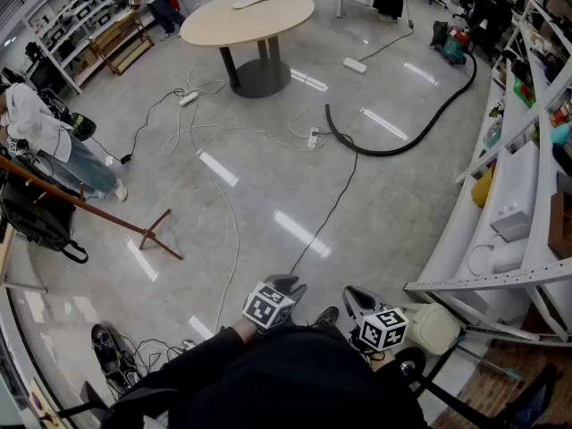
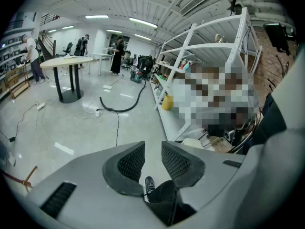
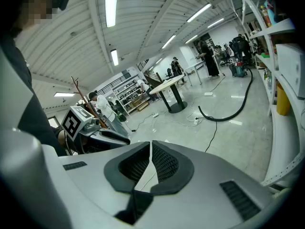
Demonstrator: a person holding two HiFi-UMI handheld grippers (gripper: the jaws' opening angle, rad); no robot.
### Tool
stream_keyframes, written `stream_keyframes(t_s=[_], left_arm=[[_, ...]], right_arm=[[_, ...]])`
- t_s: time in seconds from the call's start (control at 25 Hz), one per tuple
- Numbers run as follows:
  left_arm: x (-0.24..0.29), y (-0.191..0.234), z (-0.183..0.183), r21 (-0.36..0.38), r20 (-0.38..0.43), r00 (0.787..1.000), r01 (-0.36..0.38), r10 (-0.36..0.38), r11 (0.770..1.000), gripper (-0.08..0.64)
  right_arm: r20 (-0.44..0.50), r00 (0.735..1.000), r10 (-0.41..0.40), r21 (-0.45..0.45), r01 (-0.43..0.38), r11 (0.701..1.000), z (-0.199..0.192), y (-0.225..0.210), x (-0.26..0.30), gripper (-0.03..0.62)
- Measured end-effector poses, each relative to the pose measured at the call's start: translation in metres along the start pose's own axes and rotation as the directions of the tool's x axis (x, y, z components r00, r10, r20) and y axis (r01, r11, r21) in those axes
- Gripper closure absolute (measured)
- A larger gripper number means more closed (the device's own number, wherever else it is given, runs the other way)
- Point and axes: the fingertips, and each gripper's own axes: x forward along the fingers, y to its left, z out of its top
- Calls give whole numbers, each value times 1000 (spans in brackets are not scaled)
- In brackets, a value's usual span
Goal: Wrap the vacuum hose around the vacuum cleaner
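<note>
My left tongs (image 1: pixel 293 284) stand a little apart and grip nothing. Looking along them I see only the floor (image 1: pixel 393 204) and my shoe (image 2: pixel 149 185). My right tongs (image 1: pixel 356 298) are closed tip to tip and empty. I hold both low in front of me, tilted downward, the 2 side by side.

The vacuum hose (image 1: pixel 402 146) lies well away from me, stretched over the shiny floor in 1 long black bow. Its free end is near a white power strip (image 1: pixel 314 138). Its far end runs to the vacuum cleaner (image 1: pixel 453 45), which stands by the white shelves (image 1: pixel 527 195) on my right. A round counter (image 1: pixel 248 16) stands beyond the hose's free end. A thin black cable (image 1: pixel 326 217) runs from near the hose towards my feet.
</note>
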Motion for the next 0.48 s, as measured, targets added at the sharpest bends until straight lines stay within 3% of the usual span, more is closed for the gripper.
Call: stream_keyframes(t_s=[0.2, 0.48], left_arm=[[30, -41, 6, -23, 8, 1000, 1, -1, 1000, 437], [39, -84, 16, 2, 28, 999, 18, -18, 1000, 437]], right_arm=[[-16, 1000, 10, -14, -10, 1000, -14, -28, -37, 563], [-14, 1000, 19, -12, -19, 1000, -27, -40, -62, 563]])
